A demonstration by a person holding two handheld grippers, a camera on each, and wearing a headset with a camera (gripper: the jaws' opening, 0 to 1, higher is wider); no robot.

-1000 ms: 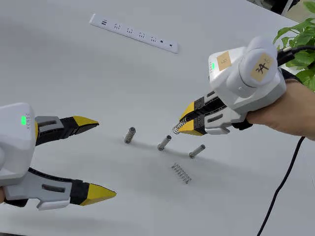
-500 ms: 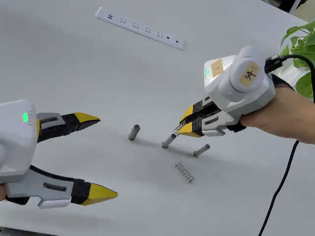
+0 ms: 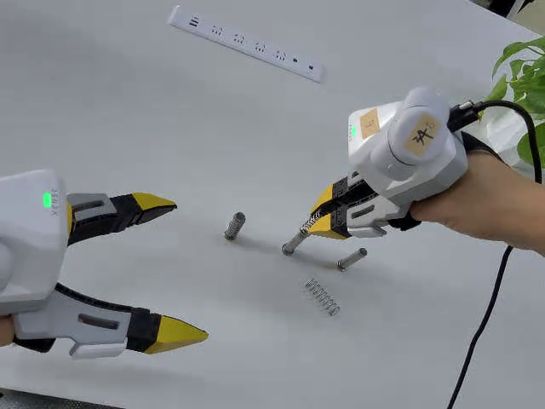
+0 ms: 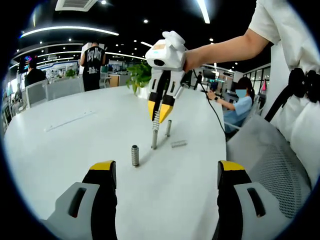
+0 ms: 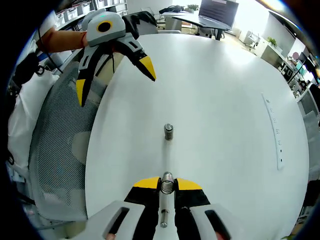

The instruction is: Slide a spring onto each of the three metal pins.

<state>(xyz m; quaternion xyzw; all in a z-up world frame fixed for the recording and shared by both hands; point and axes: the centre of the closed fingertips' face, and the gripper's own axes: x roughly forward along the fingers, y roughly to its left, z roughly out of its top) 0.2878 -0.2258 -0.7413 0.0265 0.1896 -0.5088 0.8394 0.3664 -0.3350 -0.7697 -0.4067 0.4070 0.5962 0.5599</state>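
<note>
White desk [image 3: 128,111]; the left gripper [image 3: 189,269] hangs over its near edge, jaws wide apart; the right gripper [image 3: 317,228] clamps a spring [image 3: 308,224] at the tip of the middle pin [image 3: 292,245]; a power strip [image 3: 247,43] lies near the far edge; the left pin [image 3: 239,217] carries a fitted spring [image 3: 232,228]; the right pin [image 3: 351,259] is bare; a loose spring [image 3: 322,296] lies near it.

— The table [image 3: 128,111]?
— Smooth, matt white. Each pin [image 3: 351,259] is dull grey metal; the loose spring [image 3: 322,296], shiny wire.
— The left gripper [image 3: 191,269] and right gripper [image 3: 317,223]?
— Glossy white plastic, matt yellow tips.
</note>
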